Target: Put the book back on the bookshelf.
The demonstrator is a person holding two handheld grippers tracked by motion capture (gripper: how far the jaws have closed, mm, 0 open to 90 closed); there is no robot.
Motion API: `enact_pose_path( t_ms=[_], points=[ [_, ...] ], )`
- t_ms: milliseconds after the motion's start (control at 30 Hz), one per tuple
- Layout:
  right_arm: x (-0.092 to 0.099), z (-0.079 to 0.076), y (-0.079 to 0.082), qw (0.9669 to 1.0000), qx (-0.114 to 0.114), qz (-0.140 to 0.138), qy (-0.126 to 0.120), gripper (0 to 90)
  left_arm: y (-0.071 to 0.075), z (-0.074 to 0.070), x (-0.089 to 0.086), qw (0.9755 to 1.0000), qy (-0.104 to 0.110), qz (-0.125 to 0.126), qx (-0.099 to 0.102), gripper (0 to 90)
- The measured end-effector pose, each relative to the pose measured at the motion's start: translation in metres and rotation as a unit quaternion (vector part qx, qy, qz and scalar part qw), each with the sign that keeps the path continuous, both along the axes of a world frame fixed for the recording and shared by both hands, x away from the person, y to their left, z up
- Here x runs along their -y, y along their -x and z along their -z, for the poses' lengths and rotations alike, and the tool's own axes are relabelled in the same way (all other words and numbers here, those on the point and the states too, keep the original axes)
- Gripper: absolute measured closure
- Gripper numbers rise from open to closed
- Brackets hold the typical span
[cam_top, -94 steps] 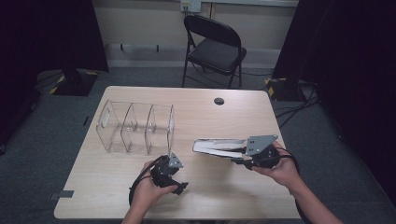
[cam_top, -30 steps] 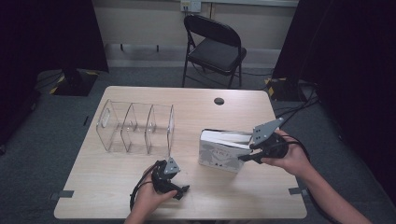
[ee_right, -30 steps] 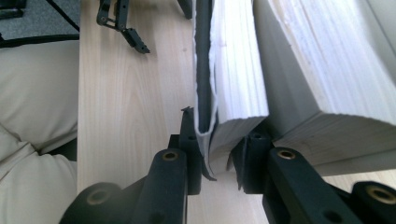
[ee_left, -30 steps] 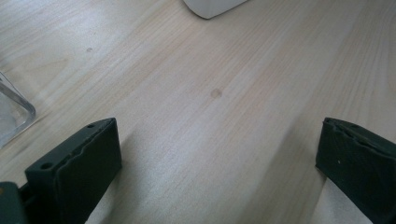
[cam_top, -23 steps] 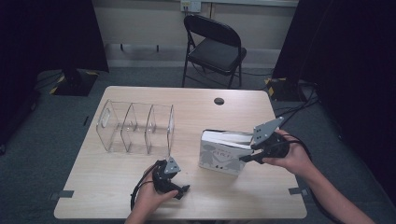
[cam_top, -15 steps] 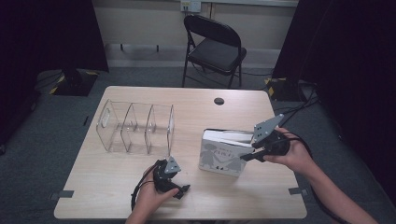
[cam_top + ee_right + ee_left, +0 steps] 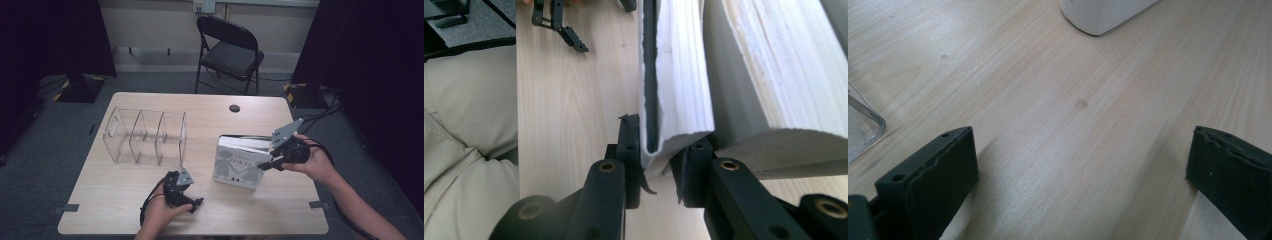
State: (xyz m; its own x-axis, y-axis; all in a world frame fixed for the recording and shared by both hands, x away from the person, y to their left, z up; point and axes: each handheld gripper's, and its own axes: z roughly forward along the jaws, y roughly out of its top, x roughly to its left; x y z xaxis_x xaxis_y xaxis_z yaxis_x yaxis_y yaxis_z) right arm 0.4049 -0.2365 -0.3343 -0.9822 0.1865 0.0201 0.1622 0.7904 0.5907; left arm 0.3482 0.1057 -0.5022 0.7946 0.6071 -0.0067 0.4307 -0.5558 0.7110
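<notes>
- The right tool (image 7: 270,162) was clamped on the near end of a white hardcover book (image 7: 239,167), its jaws pinching the front cover and a slice of pages; the right gripper view showed the page block (image 7: 684,75) running straight away from the jaws.
- The book stood on edge on the bench (image 7: 125,200), at the right of centre, its illustrated cover facing the person and leaning a little. Part of the book's thickness lay outside the grip, so the volume gaped open at the gripped end.
- The book's long axis ran roughly across the bench, left to right, and the right tool held it from its right end.
- The clear acrylic organizer (image 7: 145,135) lay well to the left of the book, its dividers (image 7: 162,132) standing crosswise to the book's cover, so I judged the book would need a turn as well as a shift leftward to slide into a slot.
- The left tool (image 7: 192,200) rested near the front edge of the bench, jaws wide apart with nothing between them, only bare wood (image 7: 1083,140) in the gap. It sat nearer the organizer than the right tool did, and just beside the book's free left corner (image 7: 1098,20).
</notes>
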Motion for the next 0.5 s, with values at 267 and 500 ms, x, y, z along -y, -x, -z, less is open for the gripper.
enact_pose_path(
  t_ms=[267, 500],
  points=[
    [0.001, 0.0, 0.0, 1.0, -0.004, 0.005, -0.003, 75.3, 0.0, -0.003, 0.005, 0.9996, -0.012, -0.022, -0.014, 0.6],
    [0.001, 0.0, -0.002, 0.9999, -0.01, 0.008, -0.002, 74.7, -0.004, -0.017, 0.011, 0.9978, -0.044, -0.022, -0.045, 21.8]
  ],
)
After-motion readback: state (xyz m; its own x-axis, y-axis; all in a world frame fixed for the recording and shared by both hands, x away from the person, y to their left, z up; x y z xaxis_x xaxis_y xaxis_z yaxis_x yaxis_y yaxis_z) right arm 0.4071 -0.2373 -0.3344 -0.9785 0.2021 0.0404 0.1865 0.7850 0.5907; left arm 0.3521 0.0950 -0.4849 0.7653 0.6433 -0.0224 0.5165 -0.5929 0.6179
